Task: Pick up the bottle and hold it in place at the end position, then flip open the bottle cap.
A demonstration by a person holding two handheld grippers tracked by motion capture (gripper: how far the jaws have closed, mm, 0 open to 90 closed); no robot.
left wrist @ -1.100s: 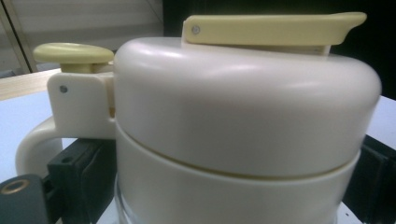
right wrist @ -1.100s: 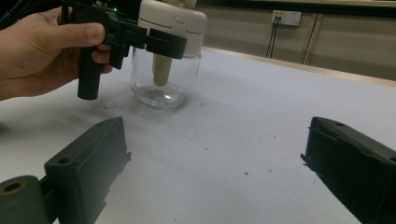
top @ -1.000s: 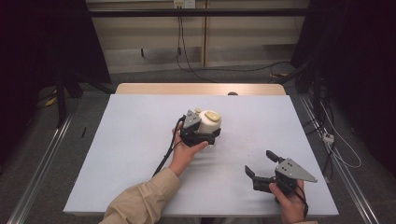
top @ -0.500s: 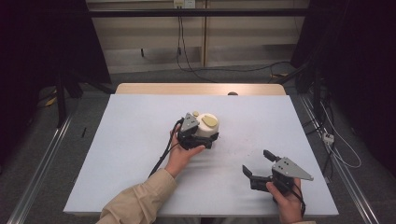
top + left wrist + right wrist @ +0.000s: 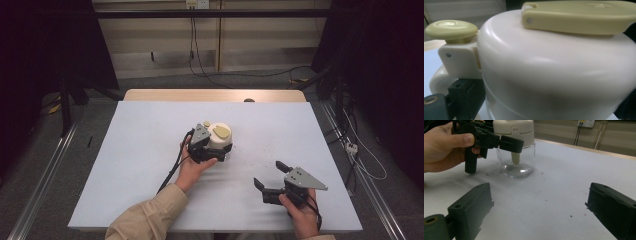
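A pale blue-white table (image 5: 150, 150) carries everything, its far edge a strip of bare wood. On it, the left gripper (image 5: 209, 149), held in the person's left hand (image 5: 192, 167), is set against a jar (image 5: 219, 140) with a clear glass base and a cream lid topped by a yellow-green flap (a round button of the same colour sits on the lid's hinge side). In the right gripper view one black jaw crosses the front of the jar where lid meets glass; in the left gripper view the lid's wall sits right between the jaws, one jaw low at its left beside the cream handle, so these tongs look clenched on the jar. The right gripper (image 5: 272, 176), in the right hand (image 5: 300, 212), rests nearer the person and well apart from the jar, its jaws released and spread wide over bare table. Small dark specks (image 5: 544, 192) dot the surface between the open jaws and the jar.
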